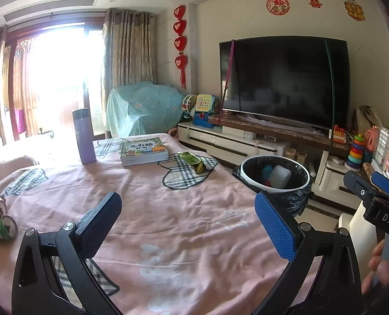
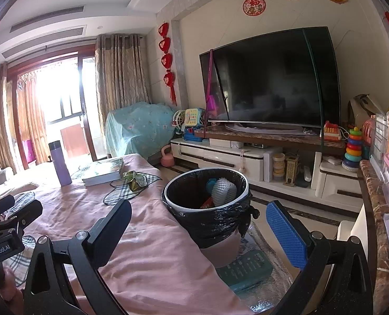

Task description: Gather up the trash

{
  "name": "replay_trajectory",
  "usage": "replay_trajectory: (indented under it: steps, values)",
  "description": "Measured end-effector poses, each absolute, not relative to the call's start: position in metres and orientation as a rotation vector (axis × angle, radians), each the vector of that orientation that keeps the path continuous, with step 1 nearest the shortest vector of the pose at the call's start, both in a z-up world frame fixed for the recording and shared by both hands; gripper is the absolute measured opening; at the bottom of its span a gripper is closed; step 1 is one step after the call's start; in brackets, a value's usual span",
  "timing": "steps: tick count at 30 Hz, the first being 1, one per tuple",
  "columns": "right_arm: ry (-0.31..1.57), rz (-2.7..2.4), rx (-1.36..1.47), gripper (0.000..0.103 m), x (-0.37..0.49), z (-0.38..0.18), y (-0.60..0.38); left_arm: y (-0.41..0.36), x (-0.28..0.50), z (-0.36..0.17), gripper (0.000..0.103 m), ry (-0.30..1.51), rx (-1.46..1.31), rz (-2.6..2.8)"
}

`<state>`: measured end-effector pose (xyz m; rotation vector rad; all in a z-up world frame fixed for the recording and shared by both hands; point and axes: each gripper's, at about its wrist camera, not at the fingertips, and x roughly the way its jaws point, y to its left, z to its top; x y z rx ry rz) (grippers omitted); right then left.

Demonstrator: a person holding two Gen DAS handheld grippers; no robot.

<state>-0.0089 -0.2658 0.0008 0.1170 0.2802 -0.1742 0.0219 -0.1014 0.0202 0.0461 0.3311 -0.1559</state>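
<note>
A trash bin [image 1: 275,176] lined with a black bag stands beside the table's right edge; it holds a white foam net, a blue piece and something red. It also shows in the right wrist view [image 2: 207,210]. A green snack wrapper [image 1: 194,160] lies on the pink tablecloth [image 1: 168,223], also in the right wrist view [image 2: 135,179]. Crushed cans [image 1: 2,227] lie at the table's left edge. My left gripper [image 1: 189,225] is open and empty above the cloth. My right gripper [image 2: 199,229] is open and empty, just before the bin.
A purple flask [image 1: 84,136] and a book [image 1: 143,151] stand at the table's far side. A TV [image 1: 283,81] on a white cabinet [image 1: 233,144] with toys fills the right wall. A marble counter [image 2: 373,210] runs at the far right.
</note>
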Motion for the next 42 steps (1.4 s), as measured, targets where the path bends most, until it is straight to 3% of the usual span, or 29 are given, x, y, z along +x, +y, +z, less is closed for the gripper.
replay_trajectory:
  steps: [42]
  values:
    - [0.264, -0.137, 0.119, 0.103, -0.008, 0.004, -0.256, -0.101, 0.023, 0.020, 0.103, 0.337, 0.051, -0.157]
